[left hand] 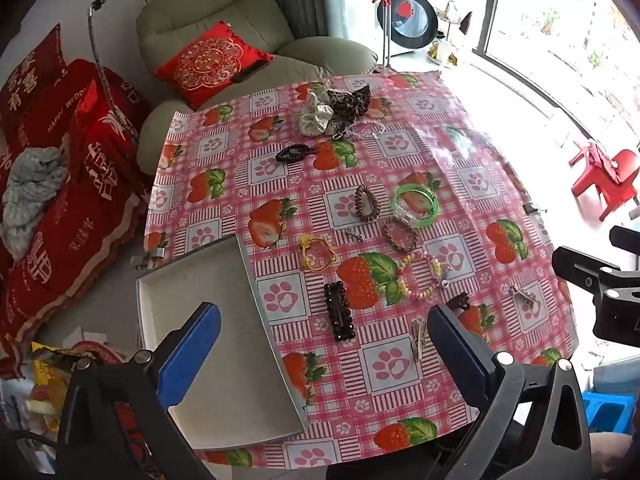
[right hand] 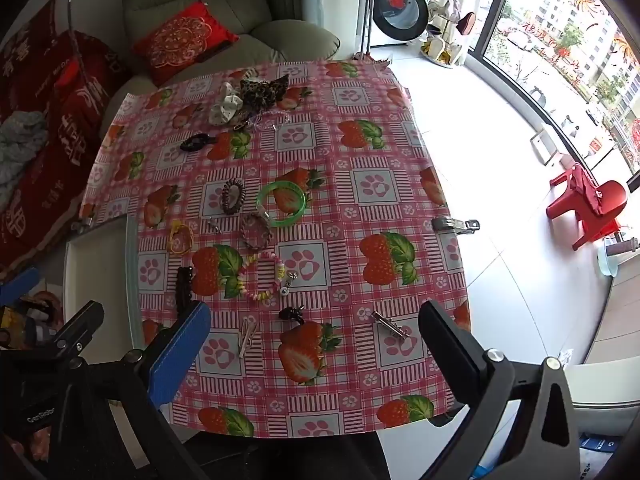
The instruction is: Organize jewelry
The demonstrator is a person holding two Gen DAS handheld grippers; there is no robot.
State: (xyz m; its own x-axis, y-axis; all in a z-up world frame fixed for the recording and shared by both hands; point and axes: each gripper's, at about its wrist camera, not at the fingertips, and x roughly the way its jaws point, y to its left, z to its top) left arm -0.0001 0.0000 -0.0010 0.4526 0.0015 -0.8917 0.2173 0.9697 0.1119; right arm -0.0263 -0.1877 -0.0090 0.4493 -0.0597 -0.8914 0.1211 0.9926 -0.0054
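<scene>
Two grippers we hold over the near edge of the table, both with fingers spread wide and nothing between them: the left gripper (left hand: 324, 348) hangs over the tray's right rim and the cloth, the right gripper (right hand: 316, 344) over the cloth's near right part. We see the white tray (left hand: 192, 280) at the near left corner, jutting past the table edge. Just right of it lies a black beaded clip (left hand: 339, 311); near our right fingers lie a pale clip (right hand: 246, 336), a small dark claw (right hand: 291, 313) and a silver barrette (right hand: 390, 326). Beyond these sits a pink and yellow bead bracelet (right hand: 262, 276), with a yellow band (right hand: 180, 236) to its left by the tray's far corner. Farther on, a brown bracelet (right hand: 256, 230), a green bangle (right hand: 282, 202) and a coiled brown tie (right hand: 233, 196) sit close together mid-table. A black clip (right hand: 196, 142) lies well beyond them. At the far edge, a white scrunchie (right hand: 224, 108) touches a leopard one (right hand: 262, 88), and behind the cloth (right hand: 376, 152) stands an armchair (right hand: 224, 12) with a red cushion (right hand: 182, 40)
</scene>
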